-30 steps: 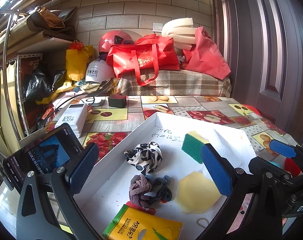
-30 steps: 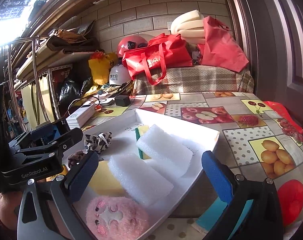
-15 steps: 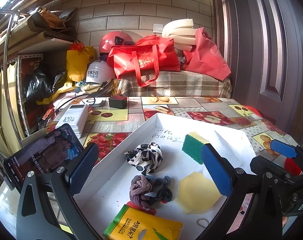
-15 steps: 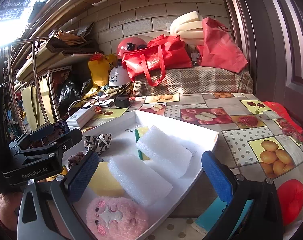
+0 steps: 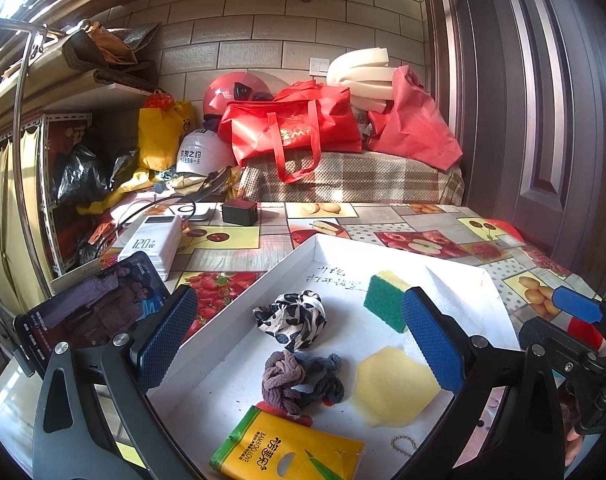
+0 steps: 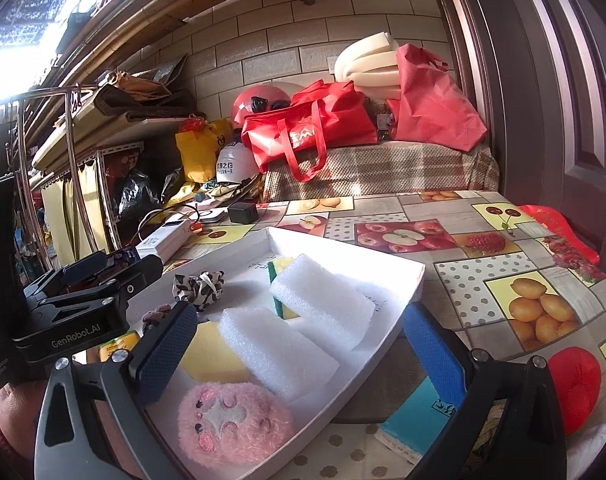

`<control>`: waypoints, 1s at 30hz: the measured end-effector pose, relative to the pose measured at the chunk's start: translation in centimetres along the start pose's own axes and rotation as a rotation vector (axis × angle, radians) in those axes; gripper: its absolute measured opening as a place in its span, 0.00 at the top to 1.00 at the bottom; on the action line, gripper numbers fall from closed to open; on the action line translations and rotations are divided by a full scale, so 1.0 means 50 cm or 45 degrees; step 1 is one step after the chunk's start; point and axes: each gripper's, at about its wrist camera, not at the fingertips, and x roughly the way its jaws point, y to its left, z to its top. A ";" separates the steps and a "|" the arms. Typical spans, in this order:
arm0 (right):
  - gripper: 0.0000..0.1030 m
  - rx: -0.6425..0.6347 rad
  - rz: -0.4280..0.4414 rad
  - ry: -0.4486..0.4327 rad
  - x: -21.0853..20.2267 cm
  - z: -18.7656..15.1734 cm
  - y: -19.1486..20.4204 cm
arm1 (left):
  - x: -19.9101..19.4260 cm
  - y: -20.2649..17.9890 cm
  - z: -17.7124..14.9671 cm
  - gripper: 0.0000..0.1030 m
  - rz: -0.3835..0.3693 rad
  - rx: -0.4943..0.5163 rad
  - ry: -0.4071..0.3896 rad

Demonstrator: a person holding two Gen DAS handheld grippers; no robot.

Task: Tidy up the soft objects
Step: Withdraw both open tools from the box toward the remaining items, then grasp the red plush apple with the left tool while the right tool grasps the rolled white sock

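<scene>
While both the left tongs (image 5: pixel 299 344) and the right tongs (image 6: pixel 299 356) are held apart and empty over the white tray (image 5: pixel 239 312), scrunchies (image 5: pixel 291 316), sponges (image 5: pixel 385 300), foam blocks (image 6: pixel 323 304) and a pink plush (image 6: pixel 231 424) are seen inside it, a phone (image 5: pixel 91 312) lying just beside on the surface (image 6: pixel 503 264).
</scene>
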 end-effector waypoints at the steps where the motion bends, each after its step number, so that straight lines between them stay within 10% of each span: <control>1: 0.00 -0.001 0.002 -0.001 -0.003 -0.001 0.000 | -0.002 -0.002 0.000 0.00 -0.004 -0.001 0.000; 10: 0.00 -0.048 0.018 -0.050 -0.075 -0.030 -0.004 | -0.036 -0.038 -0.013 0.00 -0.060 0.026 0.002; 18: 0.00 0.020 -0.186 -0.050 -0.211 -0.046 -0.155 | -0.096 -0.171 -0.041 0.00 -0.349 0.175 0.041; 30: 0.00 0.048 -0.062 0.324 -0.191 -0.071 -0.268 | -0.111 -0.321 -0.066 0.00 -0.591 0.342 0.209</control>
